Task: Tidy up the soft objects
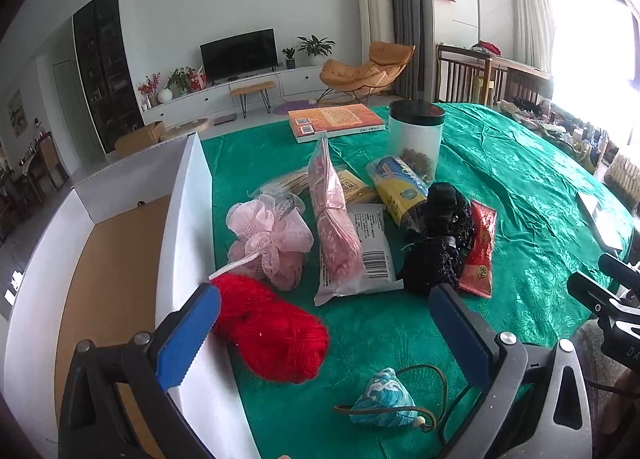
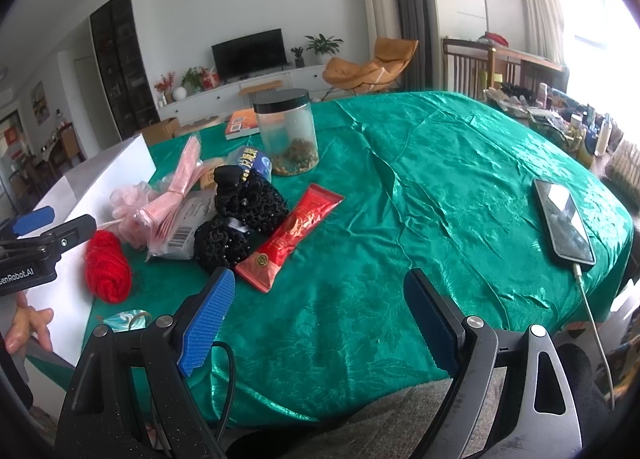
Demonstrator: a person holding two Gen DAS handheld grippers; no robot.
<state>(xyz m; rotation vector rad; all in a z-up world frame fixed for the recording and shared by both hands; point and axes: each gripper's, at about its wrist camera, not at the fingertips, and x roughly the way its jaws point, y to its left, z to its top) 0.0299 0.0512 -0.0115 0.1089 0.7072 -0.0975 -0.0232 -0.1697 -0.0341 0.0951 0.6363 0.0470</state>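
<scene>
A red yarn ball lies on the green tablecloth beside the white box. My left gripper is open, its left finger against the yarn and nothing held. Behind the yarn are a pink bath pouf, a packet of pink cloth and a black lace bundle. A blue wave-patterned pouch lies nearest, under the gripper. My right gripper hangs open over bare cloth at the table's near edge, right of the black lace bundle and the yarn.
A red sachet, a yellow-blue roll, a black-lidded jar and an orange book share the table. A phone on a white cable lies at the right. A hand holds the left gripper by the box.
</scene>
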